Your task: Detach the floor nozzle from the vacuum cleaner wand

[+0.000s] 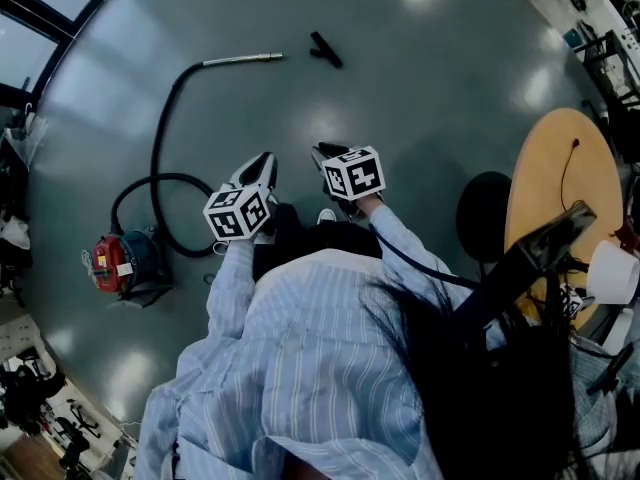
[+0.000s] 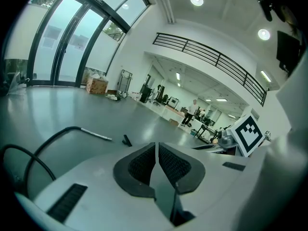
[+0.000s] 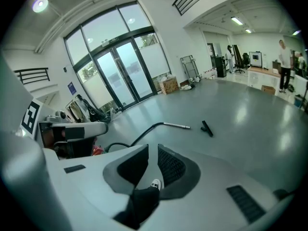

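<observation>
Floor nozzle [image 1: 325, 50]: small black piece lying flat on the grey floor [image 1: 430, 78], ahead of both grippers; near the wand's free end but not touching it.
Wand [image 1: 243, 60]: short metal tube flat on the floor, left of the nozzle, its open tip turned toward the nozzle.
Hose [image 1: 160, 138]: black, runs from the wand's other end in a long curve across the floor back to the canister.
Canister [image 1: 112, 263]: red vacuum body on the floor, at the person's left, well apart from the nozzle.
Left gripper [image 2: 157, 150]: held above the floor, aimed toward wand and nozzle; fingers drawn together to a hairline slit, nothing between them.
Right gripper [image 3: 151, 160]: held just beside the left one, likewise above the floor; fingers narrowly parted, gripping nothing; the person's shoe [image 3: 156, 184] shows through the gap.
Round table [image 1: 545, 168]: wooden top at the person's right, well apart from the nozzle.
</observation>
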The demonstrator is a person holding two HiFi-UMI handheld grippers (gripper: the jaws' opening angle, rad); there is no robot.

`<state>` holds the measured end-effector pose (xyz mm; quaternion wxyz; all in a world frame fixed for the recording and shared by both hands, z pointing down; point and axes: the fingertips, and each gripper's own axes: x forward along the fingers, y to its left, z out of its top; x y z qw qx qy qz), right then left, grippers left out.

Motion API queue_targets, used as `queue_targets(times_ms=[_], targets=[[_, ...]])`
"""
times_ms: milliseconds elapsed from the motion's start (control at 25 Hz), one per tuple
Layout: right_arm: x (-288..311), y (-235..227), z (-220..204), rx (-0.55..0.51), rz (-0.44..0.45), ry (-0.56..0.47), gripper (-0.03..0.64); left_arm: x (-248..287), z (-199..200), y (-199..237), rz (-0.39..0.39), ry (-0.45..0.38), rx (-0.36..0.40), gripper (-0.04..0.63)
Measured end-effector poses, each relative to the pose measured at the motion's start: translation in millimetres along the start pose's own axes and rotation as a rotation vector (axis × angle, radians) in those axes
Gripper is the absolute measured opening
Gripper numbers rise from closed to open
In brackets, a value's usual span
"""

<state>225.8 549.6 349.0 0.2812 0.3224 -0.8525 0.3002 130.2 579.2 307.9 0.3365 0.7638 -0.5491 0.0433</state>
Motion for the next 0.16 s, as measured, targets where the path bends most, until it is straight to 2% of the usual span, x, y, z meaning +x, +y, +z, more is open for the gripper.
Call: queue_targets(times_ms=[160], targets=[[-0.6, -3.2, 4.5, -0.007, 0.005, -0.009, 0.064, 3.2, 2.8, 1.1, 0.008, -0.009, -0.012, 0.026]])
